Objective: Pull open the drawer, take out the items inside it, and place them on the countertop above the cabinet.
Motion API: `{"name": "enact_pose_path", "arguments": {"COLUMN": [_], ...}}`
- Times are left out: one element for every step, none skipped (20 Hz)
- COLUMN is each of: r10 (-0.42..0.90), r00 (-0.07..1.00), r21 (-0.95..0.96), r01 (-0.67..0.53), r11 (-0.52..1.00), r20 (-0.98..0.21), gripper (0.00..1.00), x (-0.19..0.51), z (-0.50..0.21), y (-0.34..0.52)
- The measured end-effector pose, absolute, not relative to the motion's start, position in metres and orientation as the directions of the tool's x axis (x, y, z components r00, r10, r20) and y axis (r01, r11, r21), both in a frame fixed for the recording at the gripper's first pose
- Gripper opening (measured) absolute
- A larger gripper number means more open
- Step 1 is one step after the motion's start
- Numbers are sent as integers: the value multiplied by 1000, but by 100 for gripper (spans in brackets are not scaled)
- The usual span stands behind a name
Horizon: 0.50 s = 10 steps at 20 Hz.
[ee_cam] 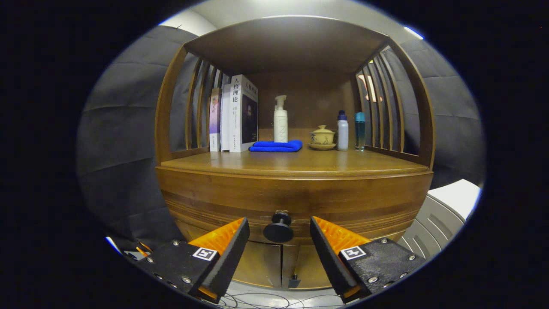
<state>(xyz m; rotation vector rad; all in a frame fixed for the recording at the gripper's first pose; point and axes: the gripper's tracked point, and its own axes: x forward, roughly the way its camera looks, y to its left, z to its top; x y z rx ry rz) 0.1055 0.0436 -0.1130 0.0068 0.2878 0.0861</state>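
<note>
A wooden cabinet fills the view, with a closed drawer front [296, 193] under its countertop [300, 162]. A round black knob [279, 229] sticks out from the middle of the drawer. My gripper [279, 221] is open, one finger on each side of the knob with gaps to both, neither pressing on it. The inside of the drawer is hidden. On the countertop lie a folded blue cloth [276, 146], a white pump bottle [280, 120], a lidded tea cup on a saucer [322, 137], a white bottle with a blue cap [342, 131] and a teal bottle [360, 131].
Several books [233, 113] stand upright at the countertop's left. Slatted wooden sides and a top board enclose the shelf. Two cabinet doors [281, 262] sit below the drawer. A white-grey unit [441, 214] stands to the right, and cables lie on the floor.
</note>
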Motion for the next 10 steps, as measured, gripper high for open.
{"name": "enact_pose_path", "arguments": {"r10": [93, 89, 80, 76, 68, 67, 67, 63, 59, 55], "r00": [950, 946, 943, 939, 936, 933, 932, 932, 933, 935], "r21": [14, -4, -26, -36, -40, -33, -22, -11, -4, 8], "r01": [-93, -95, -93, -93, -87, -84, -80, -72, -64, -56], "r11": [996, 995, 995, 995, 995, 996, 997, 997, 998, 998], "r20": [-299, -312, -324, -336, -346, -353, -356, -357, -354, -351], "gripper": [85, 83, 79, 78, 74, 72, 68, 65, 62, 59], "x": [108, 109, 112, 110, 112, 115, 117, 118, 120, 121], "z": [-119, -122, -127, -130, -135, -139, -141, -141, -139, -137], "y": [47, 48, 46, 45, 43, 41, 41, 39, 38, 36]}}
